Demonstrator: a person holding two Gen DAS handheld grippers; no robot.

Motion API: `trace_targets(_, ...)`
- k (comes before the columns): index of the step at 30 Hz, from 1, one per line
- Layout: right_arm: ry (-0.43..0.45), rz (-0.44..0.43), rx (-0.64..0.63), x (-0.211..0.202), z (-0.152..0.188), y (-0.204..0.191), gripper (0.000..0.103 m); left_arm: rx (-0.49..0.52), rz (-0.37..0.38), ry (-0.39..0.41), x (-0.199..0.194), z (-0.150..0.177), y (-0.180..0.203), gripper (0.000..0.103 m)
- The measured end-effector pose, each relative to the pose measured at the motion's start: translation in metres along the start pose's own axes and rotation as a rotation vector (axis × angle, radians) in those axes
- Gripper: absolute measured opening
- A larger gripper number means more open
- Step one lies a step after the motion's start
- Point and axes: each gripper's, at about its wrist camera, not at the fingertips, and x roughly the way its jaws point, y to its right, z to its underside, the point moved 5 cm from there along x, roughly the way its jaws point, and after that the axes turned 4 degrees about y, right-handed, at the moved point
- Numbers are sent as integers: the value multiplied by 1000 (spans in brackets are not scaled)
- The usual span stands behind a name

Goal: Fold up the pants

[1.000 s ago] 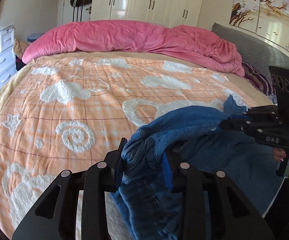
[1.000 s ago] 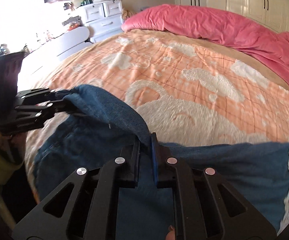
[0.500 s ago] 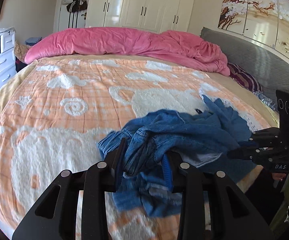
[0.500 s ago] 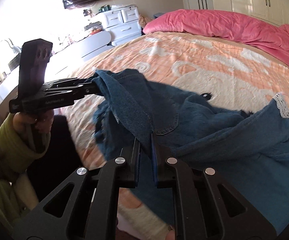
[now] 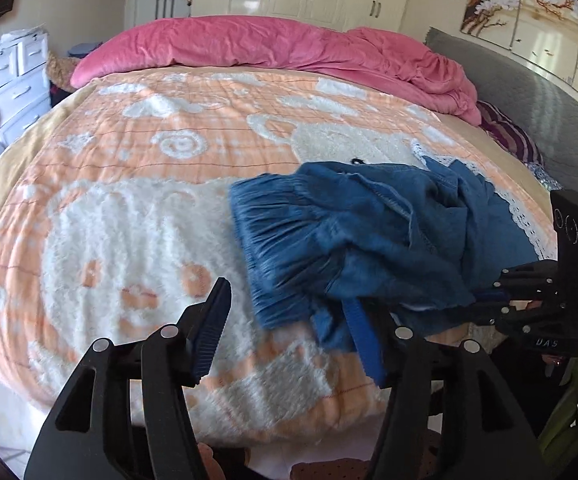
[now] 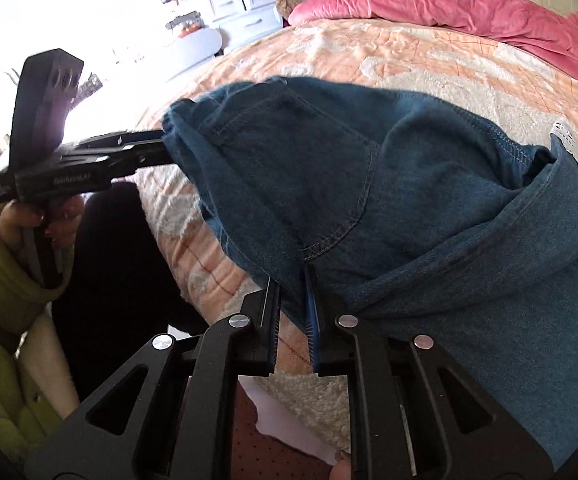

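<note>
the pants (image 5: 353,240) lie bunched in a loose heap on the near right part of the bed (image 5: 129,240), on its orange and white blanket. the gathered waistband faces left in the left wrist view, and a lace-trimmed hem spreads out toward the right edge of the bed.

the left gripper (image 5: 289,320) has just been opening: its jaws stand well apart, the left finger (image 5: 209,320) clear over the blanket, the right finger (image 5: 363,336) against the near edge of the denim. nothing is pinched between them.

the right gripper (image 6: 291,304) is almost closed, with only a narrow gap between the jaws, and a fold of denim just below a stitched pocket runs down into that gap. it has hold of the pants (image 6: 409,208) at that fold. in the left wrist view this gripper (image 5: 485,294) comes in from the right with its tips in the cloth.

in the right wrist view the left gripper (image 6: 157,146) reaches in from the left to the waistband, held by a hand (image 6: 29,220) in a green sleeve (image 6: 1,280).

a pink duvet (image 5: 273,44) lies along the far side of the bed.
</note>
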Motion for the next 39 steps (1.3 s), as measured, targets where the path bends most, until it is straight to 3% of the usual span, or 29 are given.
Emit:
trace_targets(5,14,-9,-7,0,1,-5,11,-2,-61,48,-32,-10,-9,57)
trace_targets(9,-5,-12,8,4,3,-4,13,20,7,124,-45,-41,21,57)
trace_targets(13,-14,-22,32,1,1,-4,15,89,96,67,-11,-46,71,56)
trace_targets(15,-11,-26,52,-7,2,-3,17,102,117,12,10,-38,84,50)
trace_targets(18,1,-25,83,-20,3,3,19,100,56,-105,49,-12,76,45)
trace_targets(20,33,3,108,-32,2,11,20,35,75,-136,60,0,63,45)
trace_targets(25,101,66,152,-48,-11,26,24,71,63,-111,58,4,64,45)
trace_targets(27,103,93,148,-45,-22,28,32,85,59,-103,57,5,64,45)
trace_targets(30,84,129,141,-32,-29,30,36,77,67,-97,57,2,62,45)
trace_targets(34,-27,227,233,-17,-10,62,36,71,77,-87,56,3,60,45)
trace_targets(39,-7,192,314,-27,6,71,36,72,81,-69,58,4,61,45)
